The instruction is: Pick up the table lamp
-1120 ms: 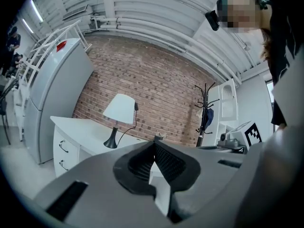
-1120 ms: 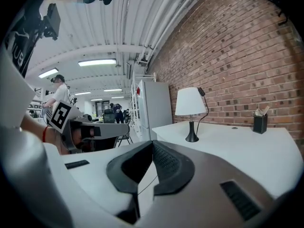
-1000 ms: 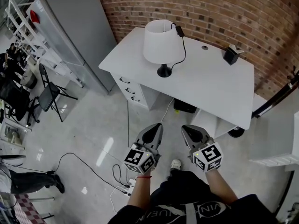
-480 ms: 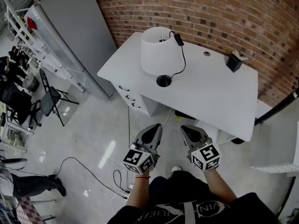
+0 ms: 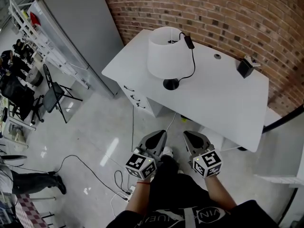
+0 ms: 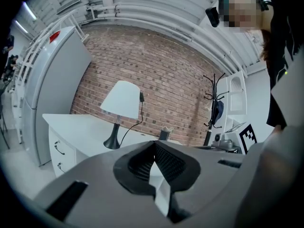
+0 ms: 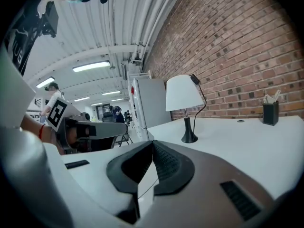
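The lamp [image 5: 167,56] stands upright toward the left end of the desk [image 5: 228,103]. Its black base [image 5: 171,84] is set well in from the near edge, and bare desktop runs off to its right. Its cord [image 5: 194,63] loops from the top of the shade down to the base. A black holder [image 5: 245,68] sits near the far right corner, close to the brick wall [image 5: 228,13]. Both grippers hang over the floor [image 5: 95,127], short of the desk's near edge, side by side with a gap between them. The left gripper [image 5: 157,136] and right gripper [image 5: 188,136] each have their fingers together, gripping nothing. A grey cabinet [image 5: 80,27] flanks the desk's left end. A cable [image 5: 85,167] trails across the floor at left.
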`<state>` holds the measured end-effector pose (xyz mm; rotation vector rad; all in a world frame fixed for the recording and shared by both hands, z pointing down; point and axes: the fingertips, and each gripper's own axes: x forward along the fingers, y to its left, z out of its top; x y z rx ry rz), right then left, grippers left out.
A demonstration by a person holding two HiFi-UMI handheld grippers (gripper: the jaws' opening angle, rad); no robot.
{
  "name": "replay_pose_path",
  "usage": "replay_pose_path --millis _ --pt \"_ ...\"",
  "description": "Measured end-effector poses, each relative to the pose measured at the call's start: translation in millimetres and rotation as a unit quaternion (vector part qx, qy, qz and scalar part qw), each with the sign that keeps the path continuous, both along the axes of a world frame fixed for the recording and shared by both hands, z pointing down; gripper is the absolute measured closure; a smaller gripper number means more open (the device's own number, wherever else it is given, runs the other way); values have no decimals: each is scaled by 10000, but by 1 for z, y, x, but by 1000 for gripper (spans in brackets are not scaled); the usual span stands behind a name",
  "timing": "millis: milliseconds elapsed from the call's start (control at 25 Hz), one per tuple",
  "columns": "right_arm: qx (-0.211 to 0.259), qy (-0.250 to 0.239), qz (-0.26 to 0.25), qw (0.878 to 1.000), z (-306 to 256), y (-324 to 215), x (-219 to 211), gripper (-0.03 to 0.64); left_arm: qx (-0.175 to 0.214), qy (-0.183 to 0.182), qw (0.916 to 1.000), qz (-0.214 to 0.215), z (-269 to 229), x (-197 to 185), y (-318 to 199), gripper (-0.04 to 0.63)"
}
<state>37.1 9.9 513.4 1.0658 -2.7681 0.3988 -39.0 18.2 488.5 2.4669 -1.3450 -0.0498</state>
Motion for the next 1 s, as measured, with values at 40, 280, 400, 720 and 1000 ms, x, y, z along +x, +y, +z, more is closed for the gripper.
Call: replay_pose_path --millis 40,280,400,720,1000 --pt "-22 12 25 10000 3 -3 1 614 -7 14 10000 16 2 0 -4 589" --pt "45 172 127 9998 6 -32 7 614 46 183 9997 175 2 10 -41 589" --pt "83 196 187 9996 1 -55 7 614 135 255 9992 273 -5 15 -64 589" --pt "103 218 177 9996 -3 -104 -6 614 106 889 9958 186 -10 2 -120 589" --pt "-2 243 252 9994 4 -146 -13 614 -69 1234 9913 451 2 2 -163 589"
